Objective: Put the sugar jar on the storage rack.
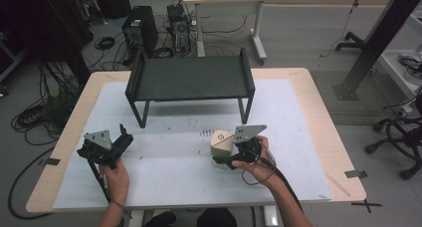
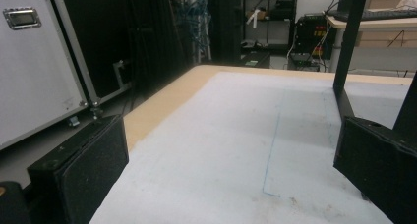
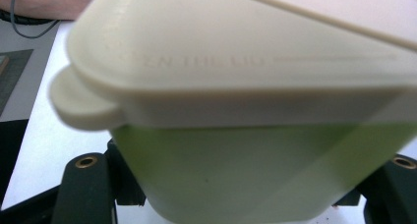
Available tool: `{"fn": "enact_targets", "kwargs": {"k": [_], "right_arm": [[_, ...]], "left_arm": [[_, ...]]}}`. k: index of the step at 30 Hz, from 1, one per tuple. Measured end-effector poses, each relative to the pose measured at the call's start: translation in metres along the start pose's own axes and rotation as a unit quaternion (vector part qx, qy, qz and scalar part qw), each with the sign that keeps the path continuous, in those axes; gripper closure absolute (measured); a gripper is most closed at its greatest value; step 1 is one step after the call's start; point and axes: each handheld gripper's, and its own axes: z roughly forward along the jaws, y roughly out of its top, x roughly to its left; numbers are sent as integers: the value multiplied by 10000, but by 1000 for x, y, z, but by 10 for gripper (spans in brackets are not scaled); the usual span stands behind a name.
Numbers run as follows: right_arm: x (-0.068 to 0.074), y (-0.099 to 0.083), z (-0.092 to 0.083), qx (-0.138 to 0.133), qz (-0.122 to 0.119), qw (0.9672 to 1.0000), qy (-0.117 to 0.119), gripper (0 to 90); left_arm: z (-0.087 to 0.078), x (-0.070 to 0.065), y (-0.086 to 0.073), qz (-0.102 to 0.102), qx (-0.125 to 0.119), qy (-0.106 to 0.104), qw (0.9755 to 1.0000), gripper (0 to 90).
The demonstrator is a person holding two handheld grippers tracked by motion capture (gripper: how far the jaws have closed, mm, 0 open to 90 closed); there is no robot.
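Container (image 1: 222,144) with a cream lid sits clamped in the right gripper (image 1: 234,155), low at about five o'clock on the white mat (image 1: 164,182).

High view: the left gripper (image 1: 122,137) rests at eight o'clock, jaws apart and empty, probably parked clear; a black shelf rack (image 1: 191,77) stands at twelve. Left gripper view: bare mat lies between its spread jaws. Right gripper view: the green body is pressed close to the camera, jaws flanking it; embossed lid lettering seems to read "EN THE LID", blurred.
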Motion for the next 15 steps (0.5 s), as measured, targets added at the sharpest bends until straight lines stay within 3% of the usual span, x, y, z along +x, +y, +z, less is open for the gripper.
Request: {"fn": "enact_targets", "kwargs": {"k": [15], "right_arm": [[0, 1, 0, 14, 2, 10000, 17, 291]], "left_arm": [[0, -1, 0, 33, -2, -2, 10000, 2]]}}
